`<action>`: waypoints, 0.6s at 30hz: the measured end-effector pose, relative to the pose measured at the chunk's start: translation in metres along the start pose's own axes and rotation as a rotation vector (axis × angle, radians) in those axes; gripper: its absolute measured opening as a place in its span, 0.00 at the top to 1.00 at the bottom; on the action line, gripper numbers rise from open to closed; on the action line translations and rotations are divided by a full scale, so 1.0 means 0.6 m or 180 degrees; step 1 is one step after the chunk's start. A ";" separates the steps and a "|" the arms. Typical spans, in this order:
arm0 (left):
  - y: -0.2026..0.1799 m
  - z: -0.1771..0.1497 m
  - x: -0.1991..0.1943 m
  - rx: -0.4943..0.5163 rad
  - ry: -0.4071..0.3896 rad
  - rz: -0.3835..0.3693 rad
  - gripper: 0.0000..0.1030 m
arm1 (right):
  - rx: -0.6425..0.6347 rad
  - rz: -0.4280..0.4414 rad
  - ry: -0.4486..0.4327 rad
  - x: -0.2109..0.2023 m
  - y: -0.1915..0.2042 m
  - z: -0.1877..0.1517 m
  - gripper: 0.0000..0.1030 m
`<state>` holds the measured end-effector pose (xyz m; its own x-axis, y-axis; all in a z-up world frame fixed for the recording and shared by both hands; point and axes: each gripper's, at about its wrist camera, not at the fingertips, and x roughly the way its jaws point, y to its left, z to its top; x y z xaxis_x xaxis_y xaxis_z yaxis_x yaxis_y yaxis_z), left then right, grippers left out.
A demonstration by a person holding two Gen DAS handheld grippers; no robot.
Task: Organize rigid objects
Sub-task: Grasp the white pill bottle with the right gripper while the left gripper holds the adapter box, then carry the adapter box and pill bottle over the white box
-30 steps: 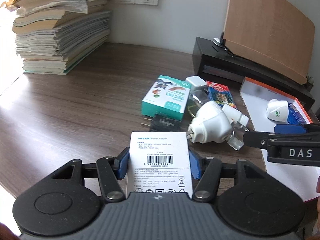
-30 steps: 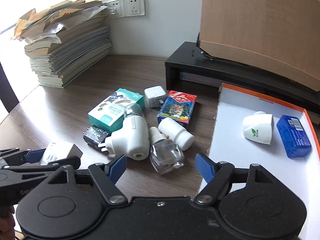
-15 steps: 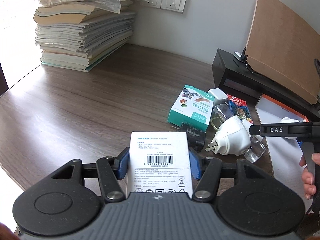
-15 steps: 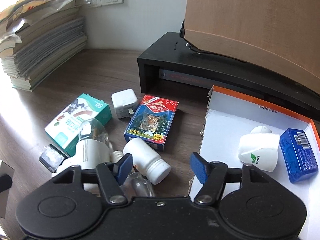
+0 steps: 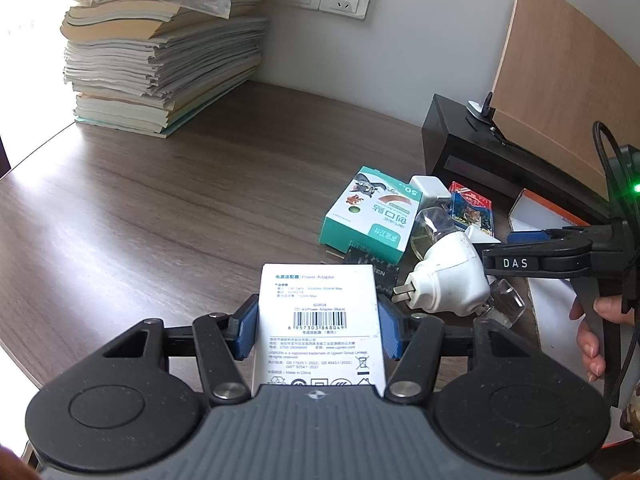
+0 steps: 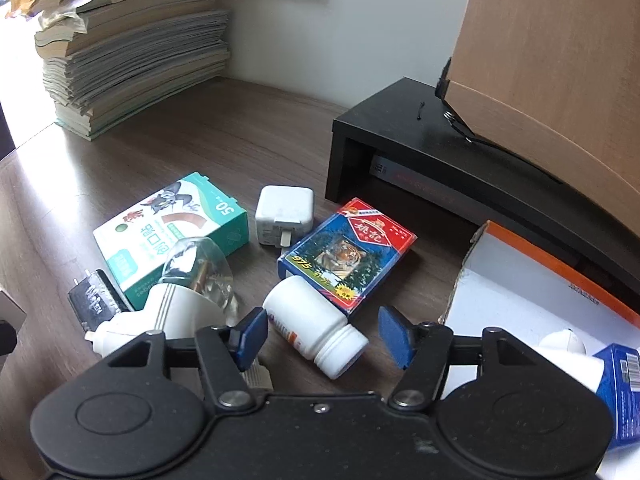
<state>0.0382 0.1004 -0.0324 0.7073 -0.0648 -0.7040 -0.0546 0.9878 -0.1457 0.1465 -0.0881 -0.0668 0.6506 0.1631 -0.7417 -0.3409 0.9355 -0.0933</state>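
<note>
The right gripper (image 6: 322,336), jaws apart and just opening slightly, hovers over the white pill bottle (image 6: 316,330) lying askew beside the tiger card box (image 6: 346,254), while the left gripper (image 5: 318,330) clamps a white adapter box (image 5: 320,320).

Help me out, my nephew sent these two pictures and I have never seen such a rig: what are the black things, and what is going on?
A person holds a two-finger gripper in each hand, with a camera on each looking along its fingers. One picture is from the left gripper, shut on a white power adapter box. The other is from the right gripper, open, its jaws just widened, over a white pill bottle lying on the wooden desk. Nearby lie a teal box, a white charger and a tiger-print card box. An orange-edged tray sits right.
</note>
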 end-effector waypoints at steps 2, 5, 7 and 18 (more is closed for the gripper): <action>-0.001 -0.003 -0.002 -0.0015 0.0002 0.0008 0.42 | -0.0064 0.0079 0.0001 0.006 -0.001 0.005 0.28; -0.003 -0.004 -0.003 -0.0039 0.0006 0.0016 0.42 | 0.0115 0.0242 0.0156 0.018 -0.010 0.010 0.49; -0.004 -0.004 -0.005 -0.0047 -0.0002 0.0025 0.42 | 0.0156 0.0247 0.0152 0.017 -0.007 0.005 0.61; -0.049 0.018 -0.016 0.0021 -0.0128 -0.0042 0.42 | 0.0524 0.0055 0.0031 -0.070 -0.023 -0.008 0.61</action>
<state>0.0406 0.0738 -0.0141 0.7357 -0.0720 -0.6734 -0.0405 0.9879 -0.1499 0.1206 -0.1090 -0.0374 0.6387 0.1772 -0.7488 -0.2357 0.9714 0.0289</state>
